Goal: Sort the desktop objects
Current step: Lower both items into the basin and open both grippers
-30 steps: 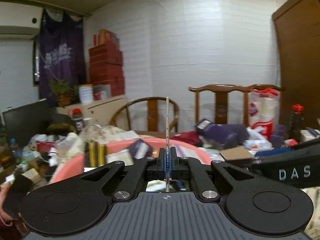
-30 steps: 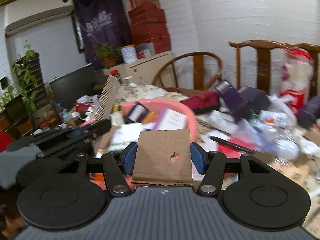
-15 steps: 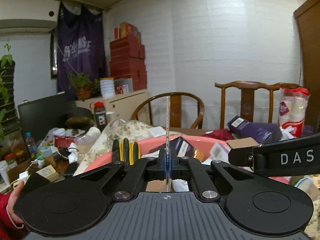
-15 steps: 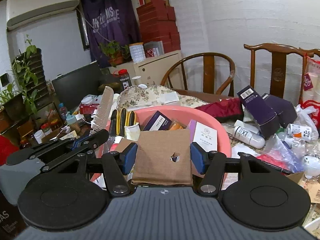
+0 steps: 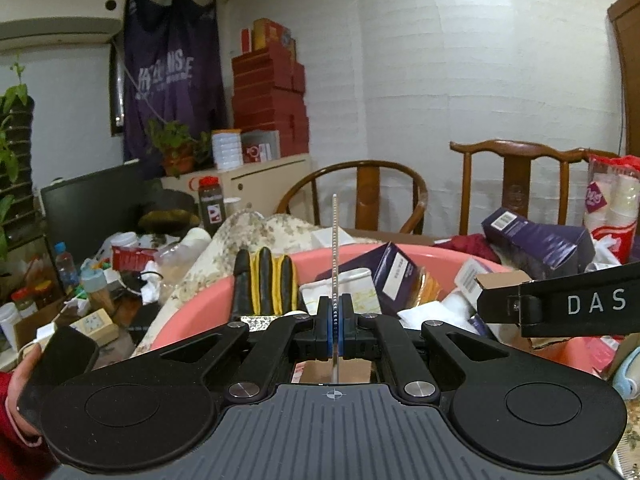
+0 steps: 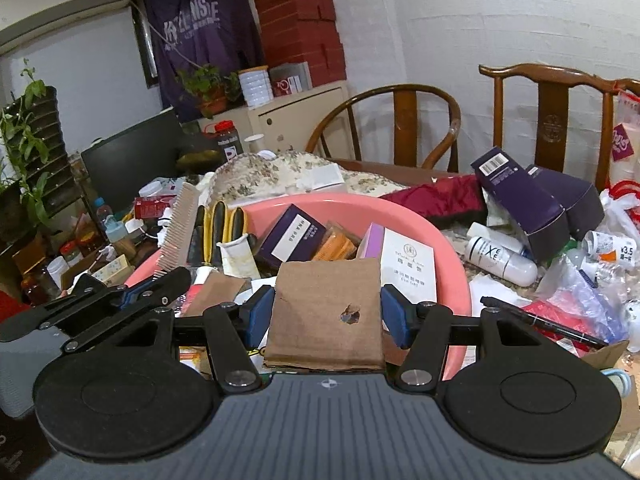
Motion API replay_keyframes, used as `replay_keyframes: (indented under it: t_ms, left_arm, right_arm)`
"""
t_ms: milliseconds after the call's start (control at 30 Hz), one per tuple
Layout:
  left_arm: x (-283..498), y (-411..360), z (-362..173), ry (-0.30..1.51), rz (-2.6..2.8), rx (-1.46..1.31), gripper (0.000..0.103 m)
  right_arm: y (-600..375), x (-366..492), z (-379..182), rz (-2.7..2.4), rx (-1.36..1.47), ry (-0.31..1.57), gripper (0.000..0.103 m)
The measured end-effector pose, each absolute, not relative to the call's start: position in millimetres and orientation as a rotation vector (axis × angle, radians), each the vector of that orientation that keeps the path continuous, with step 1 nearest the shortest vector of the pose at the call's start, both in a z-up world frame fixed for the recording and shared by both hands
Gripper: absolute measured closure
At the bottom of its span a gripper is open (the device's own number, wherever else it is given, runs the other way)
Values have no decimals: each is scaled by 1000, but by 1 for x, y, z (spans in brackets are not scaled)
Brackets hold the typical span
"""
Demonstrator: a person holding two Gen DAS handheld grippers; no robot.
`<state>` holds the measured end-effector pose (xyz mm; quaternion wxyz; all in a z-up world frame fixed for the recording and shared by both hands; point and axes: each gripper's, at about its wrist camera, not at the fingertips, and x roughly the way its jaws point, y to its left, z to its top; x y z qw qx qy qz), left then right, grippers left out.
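Comb (image 5: 334, 248) and cardboard (image 6: 326, 316) — over basin (image 6: 452, 256)

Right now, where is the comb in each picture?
Left wrist view: the comb stands edge-on at the centre, a thin upright line pinched in the left hand-held gripper.
Right wrist view: the comb is at left, teeth showing, tilted over the basin's edge.
Shared landmark: the pink basin behind it.

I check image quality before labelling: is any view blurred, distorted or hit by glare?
Left wrist view: sharp, strong fisheye bending of the walls, the comb seen edge-on as a thin line. Right wrist view: also sharp, dim even light, no glare, the cardboard piece clear.
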<state>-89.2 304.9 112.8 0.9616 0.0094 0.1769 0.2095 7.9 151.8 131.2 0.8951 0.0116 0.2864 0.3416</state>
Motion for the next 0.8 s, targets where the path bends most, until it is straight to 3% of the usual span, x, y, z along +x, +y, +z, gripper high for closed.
replay_keyframes:
  t_ms: [667,700,733,800]
  left_arm:
    - [-71,319,95,439,453,-6,102]
    - [-71,320,94,443,459,-2,101]
    - [-71,320,94,444,465,2,88]
    - [-71,319,93,444,470,9,78]
  right_arm:
    - [172,8,124,694,-35,560,37]
    - [172,8,124,697,-30,563,34]
    - [172,9,124,700,-28,569,30]
    - [172,9,124,705,-26,571,27]
